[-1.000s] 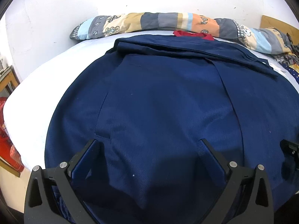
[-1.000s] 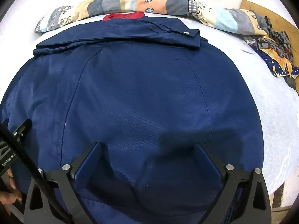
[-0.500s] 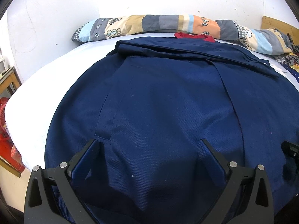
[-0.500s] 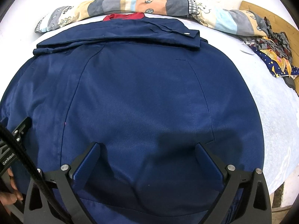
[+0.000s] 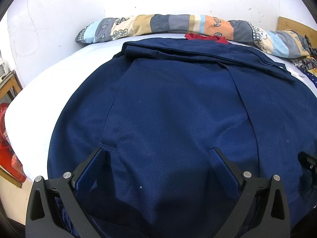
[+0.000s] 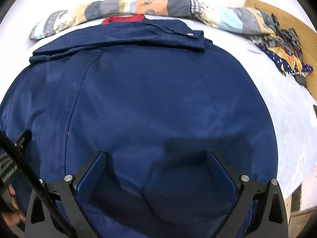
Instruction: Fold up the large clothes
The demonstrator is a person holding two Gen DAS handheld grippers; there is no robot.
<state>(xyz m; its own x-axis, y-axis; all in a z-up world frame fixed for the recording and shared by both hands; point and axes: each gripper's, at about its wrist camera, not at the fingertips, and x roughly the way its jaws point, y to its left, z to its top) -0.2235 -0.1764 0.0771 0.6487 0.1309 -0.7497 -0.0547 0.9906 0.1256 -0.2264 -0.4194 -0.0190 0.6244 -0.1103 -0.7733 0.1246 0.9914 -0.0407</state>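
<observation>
A large navy blue garment (image 5: 178,107) lies spread flat on a white bed, with a folded band of sleeves (image 5: 198,53) across its far end and a red collar piece (image 5: 206,36) beyond that. My left gripper (image 5: 156,152) is open low over the garment's near hem, cloth lying between its wide-apart fingers. My right gripper (image 6: 156,155) is open in the same way over the same garment (image 6: 148,91), further right along the hem. The left gripper's body (image 6: 11,158) and a hand show at the right wrist view's left edge.
A rolled patchwork quilt (image 5: 178,23) lies along the wall at the far end of the bed. A heap of patterned cloth (image 6: 283,47) sits at the far right against a wooden board (image 6: 297,19). White sheet (image 6: 287,119) shows right of the garment; a red object (image 5: 8,148) stands off the bed's left edge.
Both grippers stay open over the near hem. The left view has tilted up slightly. The right view has swung a little to the right and is blurred at the far end.
</observation>
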